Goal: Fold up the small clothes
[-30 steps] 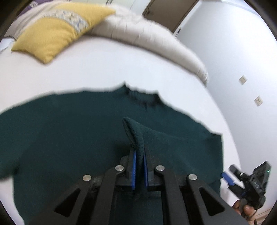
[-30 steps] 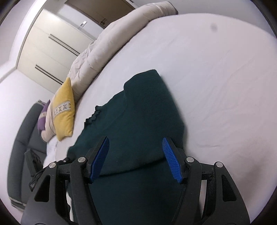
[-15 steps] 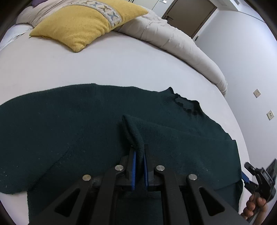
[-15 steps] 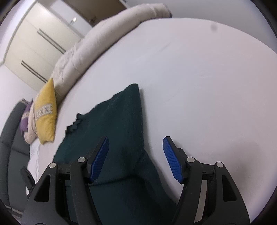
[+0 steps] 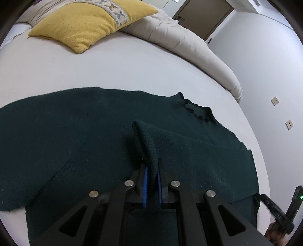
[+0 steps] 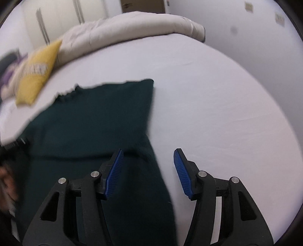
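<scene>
A dark green knitted sweater (image 5: 75, 132) lies spread on the white bed, its scalloped neckline (image 5: 197, 111) toward the far right. My left gripper (image 5: 151, 170) is shut on a ribbed cuff or edge of the sweater (image 5: 145, 140), which stands up in a fold between the blue pads. In the right wrist view the sweater (image 6: 94, 123) is blurred; my right gripper (image 6: 147, 164) hovers over its right edge with its jaws closing. That edge lies between the blue pads (image 6: 115, 170), which do not press on it. The right gripper also shows at the left wrist view's bottom right corner (image 5: 280, 212).
A yellow cushion (image 5: 90, 22) and a rolled beige duvet (image 5: 189, 43) lie at the far side of the bed. White sheet (image 6: 217, 104) stretches right of the sweater. A wall with sockets (image 5: 274, 100) and a door (image 5: 204, 15) stand beyond the bed.
The left gripper sank with the cuff still pinched, then held still. The right gripper rolled and swung so the sweater's right edge now runs between its narrowing jaws.
</scene>
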Tool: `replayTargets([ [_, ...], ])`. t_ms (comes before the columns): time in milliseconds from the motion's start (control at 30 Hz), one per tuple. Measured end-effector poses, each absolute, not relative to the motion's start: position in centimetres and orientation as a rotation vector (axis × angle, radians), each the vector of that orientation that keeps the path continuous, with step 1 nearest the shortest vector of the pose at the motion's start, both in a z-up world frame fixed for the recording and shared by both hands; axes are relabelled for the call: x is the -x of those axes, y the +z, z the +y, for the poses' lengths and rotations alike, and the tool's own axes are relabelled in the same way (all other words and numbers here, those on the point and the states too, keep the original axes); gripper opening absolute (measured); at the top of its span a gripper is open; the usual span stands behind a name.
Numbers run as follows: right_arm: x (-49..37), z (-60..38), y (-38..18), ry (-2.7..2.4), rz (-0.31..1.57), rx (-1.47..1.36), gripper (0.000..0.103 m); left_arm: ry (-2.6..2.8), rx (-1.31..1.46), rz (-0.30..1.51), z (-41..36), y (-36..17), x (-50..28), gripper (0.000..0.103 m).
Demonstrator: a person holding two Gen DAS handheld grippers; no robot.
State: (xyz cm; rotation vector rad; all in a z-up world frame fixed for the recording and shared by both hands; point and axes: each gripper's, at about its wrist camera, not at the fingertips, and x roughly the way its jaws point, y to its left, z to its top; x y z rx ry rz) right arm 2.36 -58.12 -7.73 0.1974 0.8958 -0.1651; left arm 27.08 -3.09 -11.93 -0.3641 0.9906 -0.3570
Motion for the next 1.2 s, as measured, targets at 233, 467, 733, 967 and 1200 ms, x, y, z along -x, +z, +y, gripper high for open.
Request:
replayTargets([
  [233, -5.5, -58.5, -10.3, -0.169, 0.934, -0.149, 0.034, -0.376, 0.365, 0.985, -3.6, -11.2, -26.8, 0.008],
  [467, -4.1, -62.3, -11.0, -0.195, 0.874, -0.303, 0.032, -0.395, 0.378, 0.969, -5.1, -11.3, -26.5, 0.008],
  [733, -1.7, -63.2, -8.2, -0.082, 0.866, -0.423, 0.041, -0.452, 0.408, 0.976, -3.8, -12.6, -27.0, 0.008],
  [967, -3.4, -64.2, -5.9, -0.022, 0.785, -0.578, 0.056, -0.442, 0.397, 0.984, -4.2, -12.7, -27.0, 0.008],
  [1200, -8.0, -62.8, -10.6, -0.036, 0.956, -0.515, 0.01, -0.436, 0.406, 0.977, -4.1, -12.4, -26.9, 0.008],
])
